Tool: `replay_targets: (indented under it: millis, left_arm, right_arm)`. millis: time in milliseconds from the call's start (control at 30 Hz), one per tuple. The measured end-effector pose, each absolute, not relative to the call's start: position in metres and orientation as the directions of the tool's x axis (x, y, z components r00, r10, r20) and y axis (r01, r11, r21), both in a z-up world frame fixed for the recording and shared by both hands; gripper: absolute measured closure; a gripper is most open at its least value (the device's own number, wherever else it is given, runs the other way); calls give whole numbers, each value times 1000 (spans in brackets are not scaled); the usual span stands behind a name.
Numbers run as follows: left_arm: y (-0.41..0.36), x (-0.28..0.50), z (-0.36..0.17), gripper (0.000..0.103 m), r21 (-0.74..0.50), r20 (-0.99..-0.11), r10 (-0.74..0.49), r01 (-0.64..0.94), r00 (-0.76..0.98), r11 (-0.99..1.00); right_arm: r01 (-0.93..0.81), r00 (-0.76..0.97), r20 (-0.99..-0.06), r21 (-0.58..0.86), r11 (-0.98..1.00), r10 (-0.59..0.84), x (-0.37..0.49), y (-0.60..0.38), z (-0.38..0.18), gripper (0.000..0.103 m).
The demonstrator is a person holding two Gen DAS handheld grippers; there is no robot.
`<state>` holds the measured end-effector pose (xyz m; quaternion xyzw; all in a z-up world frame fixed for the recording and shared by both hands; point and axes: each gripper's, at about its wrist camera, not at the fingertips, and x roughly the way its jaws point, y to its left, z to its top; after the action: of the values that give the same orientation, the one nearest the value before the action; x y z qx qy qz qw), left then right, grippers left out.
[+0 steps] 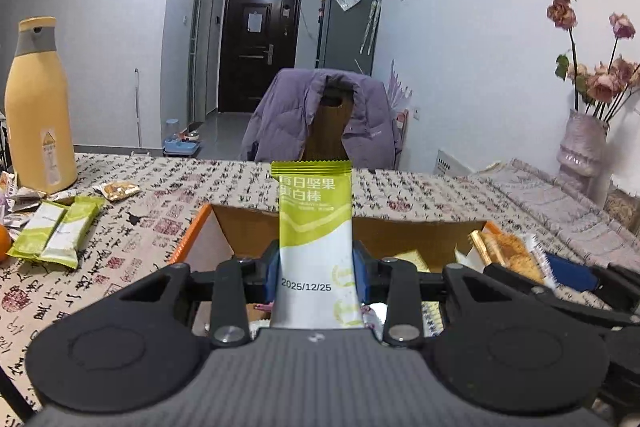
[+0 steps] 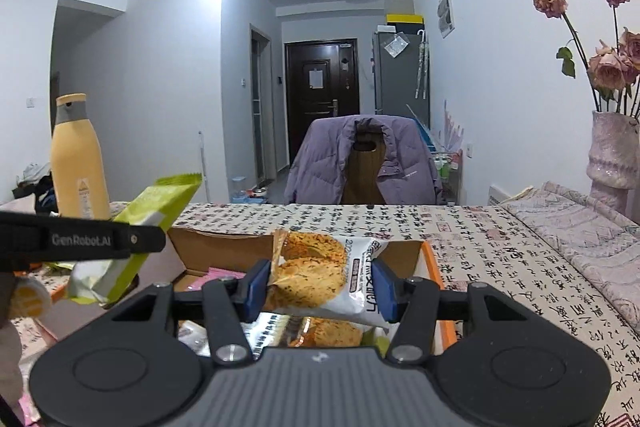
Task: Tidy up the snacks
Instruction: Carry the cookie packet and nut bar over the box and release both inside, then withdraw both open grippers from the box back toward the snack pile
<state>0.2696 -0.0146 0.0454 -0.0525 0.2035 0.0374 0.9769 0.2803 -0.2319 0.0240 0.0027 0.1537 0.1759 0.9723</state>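
Observation:
My left gripper is shut on a green and white protein bar that stands upright between its blue pads, above an open cardboard box with an orange rim. The same bar and left gripper show at the left of the right wrist view. My right gripper is shut on a white cracker packet, held crosswise over the box. That packet and the right gripper's blue pad appear at the right of the left wrist view. Several snack packets lie inside the box.
A yellow bottle stands at the table's left, with two green bars, small packets and an orange near it. A chair draped with a purple jacket faces the far edge. A vase of dried roses stands right.

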Motion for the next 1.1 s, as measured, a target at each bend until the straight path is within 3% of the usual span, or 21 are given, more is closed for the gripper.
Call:
replay_targets:
  millis: [200, 267, 333, 400, 467, 500, 533, 1100]
  left_arm:
    - [-10, 278, 31, 64, -85, -444, 46, -93, 895, 992]
    - [-7, 279, 30, 63, -94, -444, 47, -99, 895, 991]
    - [-4, 276, 30, 54, -104, -434, 54, -109, 899, 989]
    - [-1, 272, 32, 24, -112, -417, 73, -132, 906, 985]
    - [0, 266, 36, 15, -111, -384, 90, -142, 919, 984]
    - [0, 263, 38, 3, -114, -371, 95, -147, 924, 983]
    - [1, 261, 40, 0, -122, -356, 100, -153, 929, 981]
    - [-5, 252, 51, 0, -138, -305, 110, -158, 946, 978]
  right_arm:
    - [-341, 878, -336, 60, 938, 341, 283, -228, 15, 48]
    - [-336, 880, -336, 57, 940, 335, 282, -227, 16, 41]
    - [-329, 883, -336, 59, 943, 329, 282, -228, 15, 32]
    - [-322, 885, -334, 61, 945, 324, 281, -229, 15, 24]
    - [-319, 884, -338, 72, 945, 324, 281, -231, 15, 1]
    - [-316, 883, -340, 77, 946, 322, 282, -231, 14, 0]
    - [-313, 883, -340, 83, 946, 322, 282, -232, 14, 0]
    - [-304, 887, -333, 102, 947, 321, 284, -237, 15, 0]
